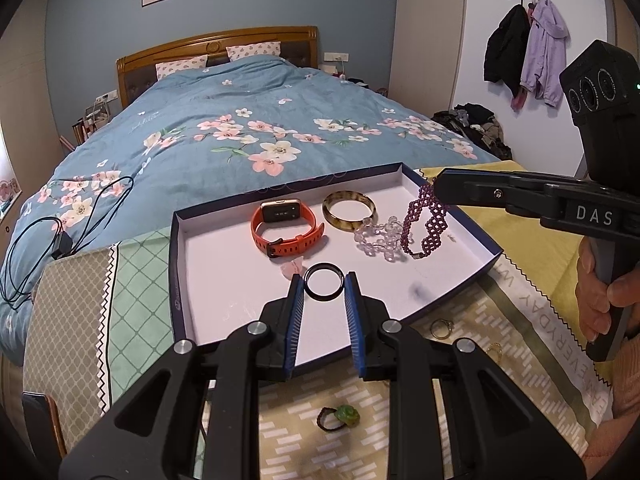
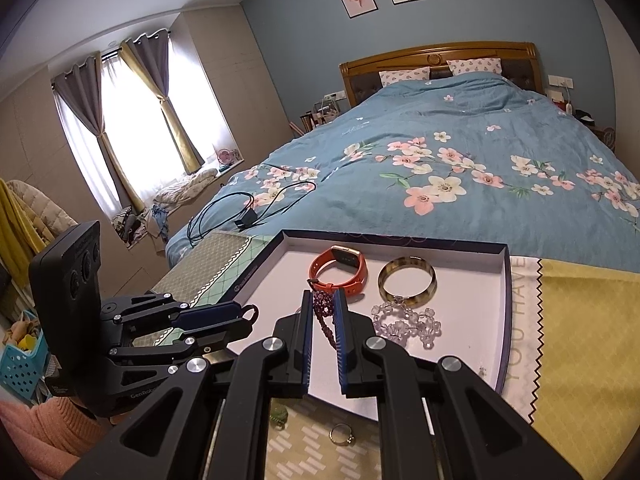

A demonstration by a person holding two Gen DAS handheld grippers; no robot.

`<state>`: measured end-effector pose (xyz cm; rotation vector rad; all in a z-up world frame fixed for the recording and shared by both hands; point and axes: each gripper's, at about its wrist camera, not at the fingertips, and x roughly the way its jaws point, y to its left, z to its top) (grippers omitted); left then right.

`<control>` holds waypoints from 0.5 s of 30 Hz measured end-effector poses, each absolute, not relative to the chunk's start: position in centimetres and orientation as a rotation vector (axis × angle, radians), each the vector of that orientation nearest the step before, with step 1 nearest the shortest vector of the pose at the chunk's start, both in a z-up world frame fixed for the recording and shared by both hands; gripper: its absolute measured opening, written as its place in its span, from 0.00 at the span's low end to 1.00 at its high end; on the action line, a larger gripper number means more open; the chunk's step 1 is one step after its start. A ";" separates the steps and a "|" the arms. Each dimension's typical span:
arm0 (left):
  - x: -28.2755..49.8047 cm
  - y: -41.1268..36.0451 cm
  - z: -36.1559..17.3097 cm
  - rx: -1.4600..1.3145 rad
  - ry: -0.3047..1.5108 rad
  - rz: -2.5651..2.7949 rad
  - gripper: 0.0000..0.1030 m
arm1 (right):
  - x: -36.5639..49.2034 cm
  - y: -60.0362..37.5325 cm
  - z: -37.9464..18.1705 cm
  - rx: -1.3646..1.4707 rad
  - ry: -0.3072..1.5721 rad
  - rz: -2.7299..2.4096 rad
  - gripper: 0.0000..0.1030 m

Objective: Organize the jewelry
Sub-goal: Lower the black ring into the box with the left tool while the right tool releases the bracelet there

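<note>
A shallow white-lined tray (image 1: 192, 280) (image 2: 480, 280) holds an orange watch (image 1: 286, 228) (image 2: 340, 272), a tortoiseshell bangle (image 1: 349, 210) (image 2: 407, 280) and a clear bead bracelet (image 1: 378, 236) (image 2: 408, 324). My left gripper (image 1: 323, 286) (image 2: 250, 316) is shut on a black ring (image 1: 323, 286) over the tray's front part. My right gripper (image 2: 323, 308) (image 1: 438, 188) is shut on a purple bead bracelet (image 1: 424, 224) (image 2: 325, 312), whose lower end rests on the tray.
Loose on the patterned cloth in front of the tray lie a green ring (image 1: 340, 416) (image 2: 279, 416), a gold ring (image 1: 441, 328) (image 2: 342, 436) and a thin gold ring (image 1: 496, 350). A small pink piece (image 1: 292, 268) lies in the tray. Behind is a bed (image 1: 240, 128) with a black cable (image 1: 60, 236).
</note>
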<state>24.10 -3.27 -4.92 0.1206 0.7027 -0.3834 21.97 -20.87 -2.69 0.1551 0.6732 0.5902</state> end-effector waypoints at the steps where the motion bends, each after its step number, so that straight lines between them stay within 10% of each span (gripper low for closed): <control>1: 24.3 -3.3 -5.0 0.123 0.704 -0.381 0.20 | 22.2 -20.8 -2.8 0.159 0.678 0.591 0.08; 15: 26.6 -3.9 -6.9 0.147 0.758 -0.369 0.21 | 24.3 -20.4 -4.5 0.183 0.729 0.586 0.08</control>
